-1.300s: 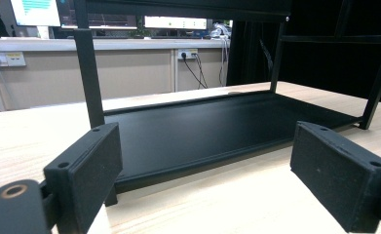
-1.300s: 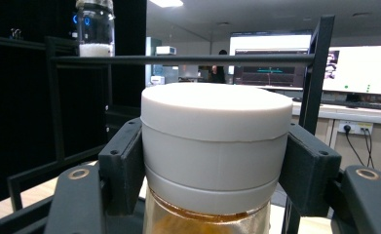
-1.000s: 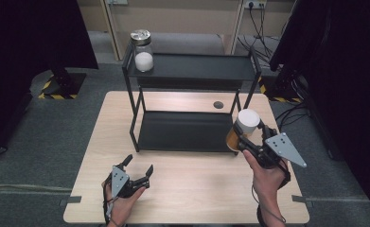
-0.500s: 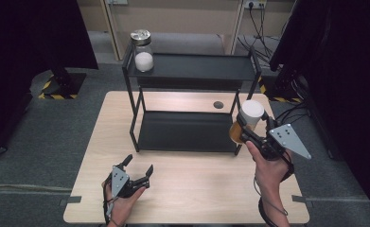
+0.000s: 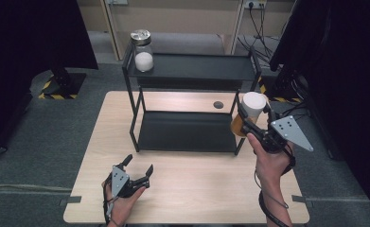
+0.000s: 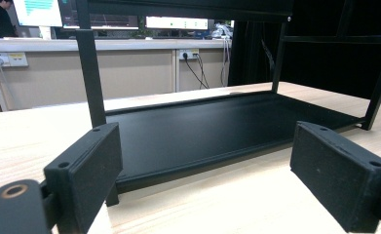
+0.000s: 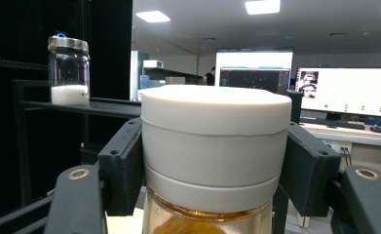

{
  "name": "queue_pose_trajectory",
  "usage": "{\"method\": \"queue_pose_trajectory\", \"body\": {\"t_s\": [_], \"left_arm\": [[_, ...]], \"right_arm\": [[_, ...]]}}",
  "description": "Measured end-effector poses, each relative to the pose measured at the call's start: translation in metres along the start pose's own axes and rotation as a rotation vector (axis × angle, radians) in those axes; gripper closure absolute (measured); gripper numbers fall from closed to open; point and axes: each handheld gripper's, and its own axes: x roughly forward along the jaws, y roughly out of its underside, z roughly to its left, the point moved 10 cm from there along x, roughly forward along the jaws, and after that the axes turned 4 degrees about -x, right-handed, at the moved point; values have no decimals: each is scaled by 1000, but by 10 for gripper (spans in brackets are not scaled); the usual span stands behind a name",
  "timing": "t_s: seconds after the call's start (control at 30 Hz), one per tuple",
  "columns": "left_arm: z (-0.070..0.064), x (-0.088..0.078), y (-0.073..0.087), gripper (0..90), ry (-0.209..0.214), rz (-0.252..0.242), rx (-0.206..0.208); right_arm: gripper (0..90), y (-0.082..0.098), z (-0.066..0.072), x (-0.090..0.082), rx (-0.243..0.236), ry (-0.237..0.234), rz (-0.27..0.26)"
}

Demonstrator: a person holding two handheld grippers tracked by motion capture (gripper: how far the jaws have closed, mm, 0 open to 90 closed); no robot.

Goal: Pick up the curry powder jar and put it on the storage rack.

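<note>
High view: bench [image 5: 187, 198], pale wood, with a black two-tier rack [image 5: 187, 71] standing across its middle. Both tiers are open toward the person. A glass jar [image 5: 142, 49] with white contents sits at the left end of the top shelf.

Right hand-held gripper [image 5: 247, 119], at the rack's right front post, is clamped on the white lid of a bottle [image 5: 249, 111] with amber contents. The bottle is upright, long axis vertical, and hangs clear of the bench, between the two shelf levels. The rack lies to its left and beyond, and the free top shelf is up and to the left. My guess is the bottle is headed for a shelf, so that offset is what the coming move turns on. The right hand is much the nearer one.

Left hand-held gripper [image 5: 136, 166] rests low at the front left of the bench, jaws spread and holding nothing, well apart from the bottle.

Right gripper view adds the grip itself: pads [image 7: 122, 161] press both sides of the lid, with the jar seen beyond at left. Left gripper view adds the bare lower shelf [image 6: 217, 126] straight ahead between its open pads [image 6: 93, 165].
</note>
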Motion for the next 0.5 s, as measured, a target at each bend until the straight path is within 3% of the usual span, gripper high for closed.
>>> {"method": "queue_pose_trajectory", "body": {"t_s": [0.5], "left_arm": [[0,0,0,112,-1,2,1]], "right_arm": [[341,-15,-3,13,1,11,-24]]}}
